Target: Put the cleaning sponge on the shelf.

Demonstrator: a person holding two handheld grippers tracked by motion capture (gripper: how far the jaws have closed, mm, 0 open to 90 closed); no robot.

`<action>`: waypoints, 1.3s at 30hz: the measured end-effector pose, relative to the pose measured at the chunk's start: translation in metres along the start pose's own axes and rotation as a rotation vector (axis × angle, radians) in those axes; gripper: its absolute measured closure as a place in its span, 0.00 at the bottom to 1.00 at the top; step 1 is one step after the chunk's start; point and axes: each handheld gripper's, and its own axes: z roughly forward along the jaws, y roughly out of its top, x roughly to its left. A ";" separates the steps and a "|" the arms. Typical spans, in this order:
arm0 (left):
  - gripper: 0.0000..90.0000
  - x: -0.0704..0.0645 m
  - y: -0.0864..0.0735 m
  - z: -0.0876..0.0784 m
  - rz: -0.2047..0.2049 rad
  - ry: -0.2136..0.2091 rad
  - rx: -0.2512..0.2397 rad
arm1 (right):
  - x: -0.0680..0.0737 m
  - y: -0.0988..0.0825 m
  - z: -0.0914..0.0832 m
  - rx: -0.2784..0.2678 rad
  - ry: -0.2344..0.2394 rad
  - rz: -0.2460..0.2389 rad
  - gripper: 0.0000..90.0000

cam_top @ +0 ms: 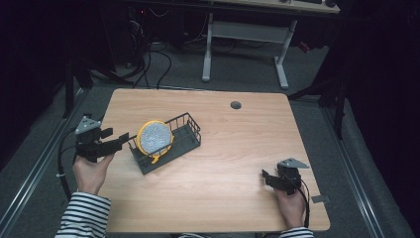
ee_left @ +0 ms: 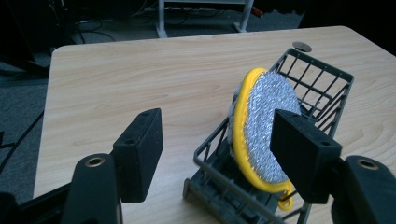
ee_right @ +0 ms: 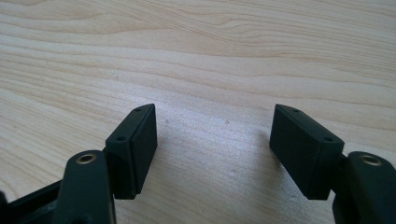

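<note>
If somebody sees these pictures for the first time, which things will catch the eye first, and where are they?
First comes the round yellow-rimmed silver scrubber, standing on edge in the dark wire basket on the left half of the wooden table. Next, the left gripper is open at the basket's near end, one jaw overlapping the scrubber in its own view. The right gripper rests open near the table's front right corner.

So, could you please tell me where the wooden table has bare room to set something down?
Bare wood spans the middle and far right of the table, between the dark wire basket and the right gripper, up past the round grey grommet. It is crowded on the left, where the left gripper meets the basket holding the yellow-rimmed silver scourer.
</note>
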 end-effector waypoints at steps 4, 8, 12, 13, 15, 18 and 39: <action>0.38 0.006 -0.018 -0.008 -0.023 0.017 -0.016 | 0.000 0.000 0.000 0.000 0.000 0.000 0.36; 0.38 0.014 -0.039 -0.014 -0.066 0.033 -0.027 | 0.000 0.000 0.000 0.000 0.000 0.000 0.36; 0.38 0.021 -0.054 -0.018 -0.104 0.039 -0.026 | 0.000 0.000 0.000 0.000 0.000 0.000 0.36; 0.38 0.022 -0.056 -0.018 -0.108 0.040 -0.026 | 0.000 0.000 0.000 0.000 0.000 0.000 0.36; 0.39 0.023 -0.060 -0.020 -0.119 0.043 -0.026 | 0.000 0.000 0.000 0.000 -0.001 -0.001 0.36; 0.39 0.024 -0.067 -0.022 -0.133 0.047 -0.033 | 0.000 0.000 0.000 0.000 -0.001 -0.001 0.36; 0.37 0.022 -0.110 -0.009 -0.145 0.107 0.037 | 0.000 0.000 0.000 0.001 -0.002 -0.001 0.36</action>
